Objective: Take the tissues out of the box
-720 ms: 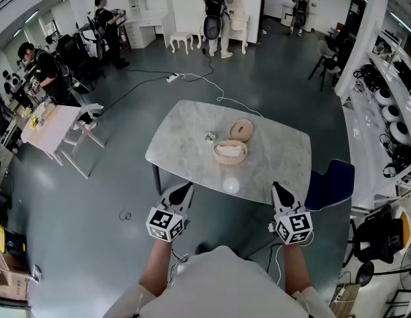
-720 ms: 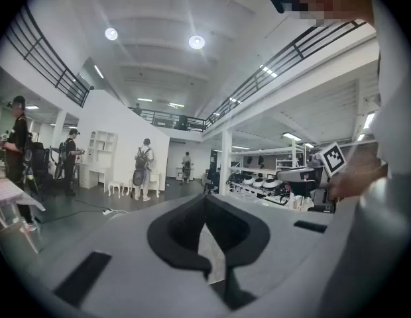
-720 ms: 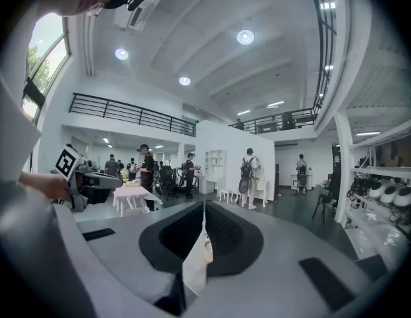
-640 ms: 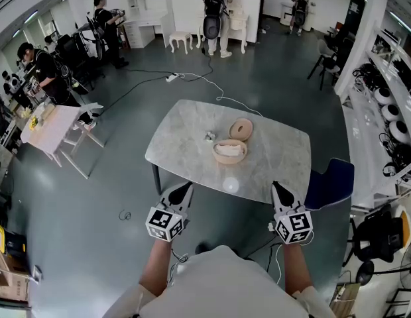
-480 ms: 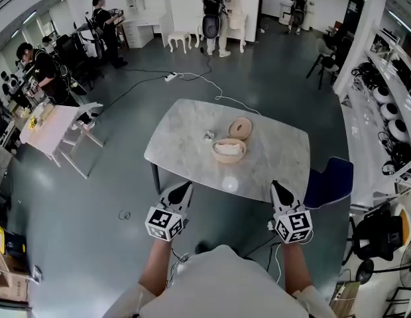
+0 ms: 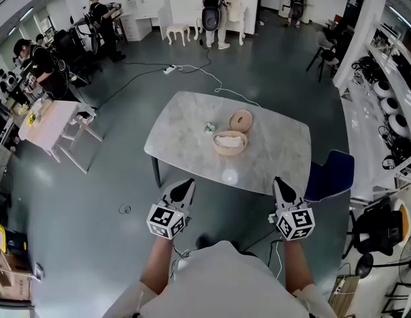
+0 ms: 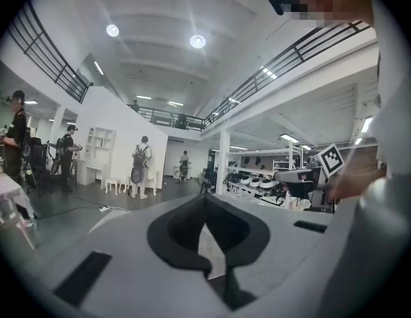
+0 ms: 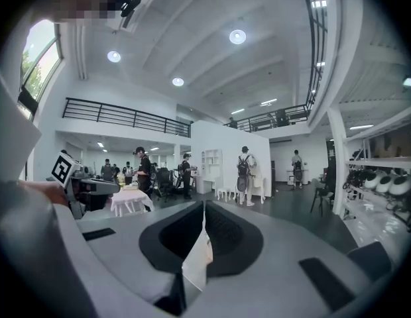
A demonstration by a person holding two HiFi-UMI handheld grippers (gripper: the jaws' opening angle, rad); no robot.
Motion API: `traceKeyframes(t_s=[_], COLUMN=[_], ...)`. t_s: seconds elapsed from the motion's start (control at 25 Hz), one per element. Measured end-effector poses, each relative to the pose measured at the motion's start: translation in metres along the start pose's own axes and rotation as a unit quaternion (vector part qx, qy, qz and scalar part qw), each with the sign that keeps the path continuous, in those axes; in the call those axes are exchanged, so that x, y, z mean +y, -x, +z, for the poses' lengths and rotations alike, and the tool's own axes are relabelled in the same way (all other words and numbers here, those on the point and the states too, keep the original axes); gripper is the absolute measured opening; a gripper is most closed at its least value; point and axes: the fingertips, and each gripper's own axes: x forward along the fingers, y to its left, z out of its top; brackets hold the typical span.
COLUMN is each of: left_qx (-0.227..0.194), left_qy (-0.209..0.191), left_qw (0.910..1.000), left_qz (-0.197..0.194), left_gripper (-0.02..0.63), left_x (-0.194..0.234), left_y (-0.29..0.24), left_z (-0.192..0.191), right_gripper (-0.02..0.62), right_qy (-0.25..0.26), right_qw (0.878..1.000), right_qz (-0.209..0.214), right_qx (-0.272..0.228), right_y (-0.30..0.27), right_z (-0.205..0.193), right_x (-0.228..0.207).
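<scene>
Head view alone shows round tan box (image 6: 230, 152) of white tissues (image 6: 229, 139) on marbled table (image 6: 179, 134); gripper views: left gripper (image 7: 205, 197), right gripper (image 8: 203, 204) both closed, empty

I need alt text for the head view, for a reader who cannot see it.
A person holds the left gripper and right gripper, both shut, low before a marble table. On it sit an open round box of tissues and its lid.

tiny item (image 6: 209, 127) beside box (image 6: 230, 143), unidentifiable
</scene>
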Motion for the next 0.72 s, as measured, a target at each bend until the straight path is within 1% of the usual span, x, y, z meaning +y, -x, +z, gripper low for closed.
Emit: traceKeyframes(t_s=[0.28,0.44,0.6,0.68,0.72], left_qx=[0.006,0.007,0.006,0.007,0.009], left_qy=[-0.001,-0.003,-0.003,-0.001,0.000], left_qw=[0.9999,0.9999,0.9998,0.9997,0.9996], left_qz=[-0.009,-0.015,-0.020,-0.025,-0.027], left_gripper=[0.008,0.009,0.009,0.009,0.009], left_x=[0.008,0.015,0.018,0.020,0.022], left_y=[0.000,-0.001,-0.005,-0.007,-0.007], left_z=[-0.003,-0.004,-0.004,-0.006,-0.008], right_gripper=[0.037,0.038,0.041,0.070,0.114], right_qy=[0.003,0.001,-0.003,-0.006,-0.008], right_qw=[1.000,1.000,1.000,1.000,1.000], right_qz=[0.007,0.003,-0.008,-0.013,-0.015], right_qx=[0.009,0.011,0.011,0.014,0.016], right_y=[-0.008,-0.015,-0.017,-0.019,-0.020], right_z=[-0.002,-0.005,-0.006,-0.008,-0.009], right_x=[0.011,0.017,0.013,0.012,0.013])
